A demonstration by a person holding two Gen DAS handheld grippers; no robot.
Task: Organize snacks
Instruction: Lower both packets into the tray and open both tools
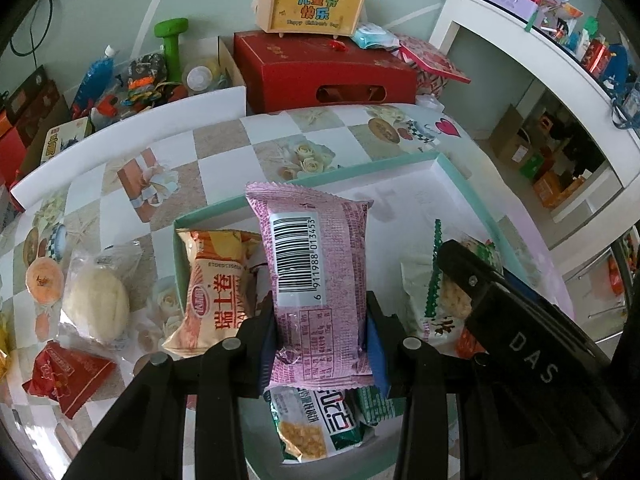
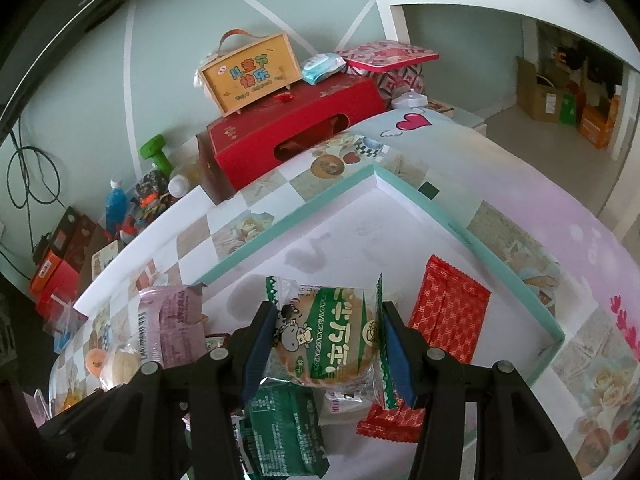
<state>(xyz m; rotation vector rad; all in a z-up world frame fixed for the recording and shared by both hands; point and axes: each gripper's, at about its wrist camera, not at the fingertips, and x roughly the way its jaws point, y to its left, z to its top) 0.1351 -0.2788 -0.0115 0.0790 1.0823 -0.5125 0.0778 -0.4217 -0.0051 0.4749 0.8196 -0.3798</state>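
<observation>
Patchwork-print tablecloth (image 1: 224,148), mint-rimmed tray (image 2: 304,208) on it, red box (image 1: 320,68) at 12 o'clock. Left gripper (image 1: 320,336) tilts down over the tray, clamped on a pink snack pack (image 1: 316,280). Right gripper (image 2: 328,344) squeezes a green-labelled cake pack (image 2: 332,336), red wafer pack (image 2: 448,316) at its 3 o'clock.

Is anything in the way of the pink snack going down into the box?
Yes. The pink snack in the left gripper hangs over packets already in the box, a green packet right beneath it.
</observation>
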